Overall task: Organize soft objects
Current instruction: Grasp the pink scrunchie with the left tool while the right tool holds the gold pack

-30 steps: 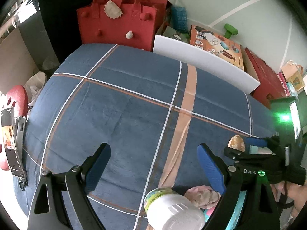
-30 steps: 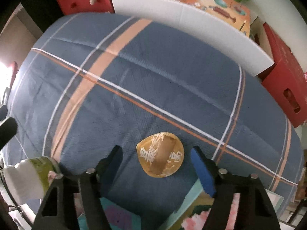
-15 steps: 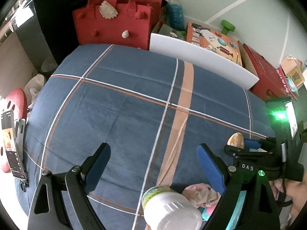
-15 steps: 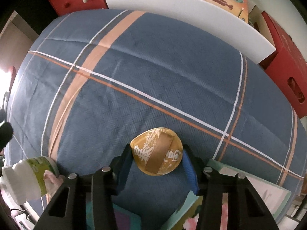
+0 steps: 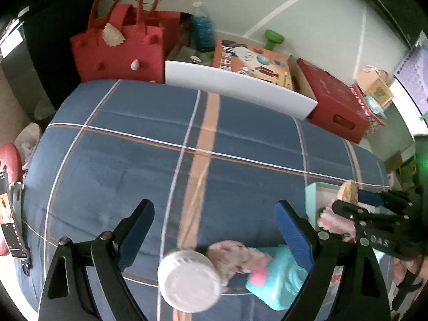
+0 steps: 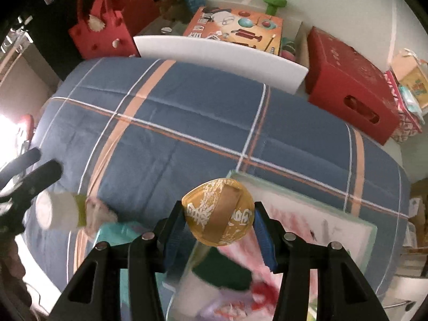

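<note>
Carrying a gold pouch (image 6: 218, 211), the right gripper (image 6: 218, 223) has its blue pads closed on the pouch's two sides, lifted clear of the plaid bedspread (image 6: 187, 123) and hanging over the near corner of a pale green box (image 6: 371, 230). The left gripper (image 5: 214, 230) stands wide open and empty above a white-capped bottle (image 5: 188, 279) and a pink plush toy (image 5: 232, 258). By my judgement this is the transfer step, so next comes lowering the pouch into the box and releasing.

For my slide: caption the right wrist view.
Right gripper shut on gold pouch, above plaid bed.
</note>
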Action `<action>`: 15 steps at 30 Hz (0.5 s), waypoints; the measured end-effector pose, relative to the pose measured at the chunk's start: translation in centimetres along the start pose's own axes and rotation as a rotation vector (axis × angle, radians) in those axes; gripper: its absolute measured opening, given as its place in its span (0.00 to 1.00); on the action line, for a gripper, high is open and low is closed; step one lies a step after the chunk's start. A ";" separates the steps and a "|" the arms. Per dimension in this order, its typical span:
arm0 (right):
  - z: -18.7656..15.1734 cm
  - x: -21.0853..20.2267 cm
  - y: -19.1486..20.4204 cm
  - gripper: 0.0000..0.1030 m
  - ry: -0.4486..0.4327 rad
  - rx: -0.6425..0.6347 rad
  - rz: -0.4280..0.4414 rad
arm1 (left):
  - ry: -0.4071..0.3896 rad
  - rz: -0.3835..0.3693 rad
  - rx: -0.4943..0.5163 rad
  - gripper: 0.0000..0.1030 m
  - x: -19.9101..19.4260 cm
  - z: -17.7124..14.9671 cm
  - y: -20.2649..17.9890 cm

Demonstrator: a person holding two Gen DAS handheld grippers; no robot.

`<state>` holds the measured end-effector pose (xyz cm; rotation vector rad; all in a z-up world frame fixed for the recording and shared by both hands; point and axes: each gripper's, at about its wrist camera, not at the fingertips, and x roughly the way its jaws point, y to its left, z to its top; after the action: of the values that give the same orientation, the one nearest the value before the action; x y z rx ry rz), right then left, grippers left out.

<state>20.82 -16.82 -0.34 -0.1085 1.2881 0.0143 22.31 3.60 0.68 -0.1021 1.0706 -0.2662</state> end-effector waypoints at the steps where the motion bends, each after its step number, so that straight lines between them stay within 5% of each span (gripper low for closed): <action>1: -0.4 -0.3 -0.1 0.52 0.002 -0.004 0.002 | 0.000 -0.002 -0.001 0.89 -0.2 -0.1 -0.2; 10: -3.1 -2.5 -1.6 0.52 0.021 -0.021 0.010 | 0.159 -0.045 0.286 0.87 -0.8 0.8 -3.7; 15: -4.0 -2.7 -2.0 0.51 0.041 -0.020 0.030 | 0.294 -0.054 0.313 0.77 0.6 1.6 -3.2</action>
<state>16.38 -19.03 1.30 -0.1071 1.3312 0.0513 23.43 0.26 1.65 0.1945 1.3053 -0.5059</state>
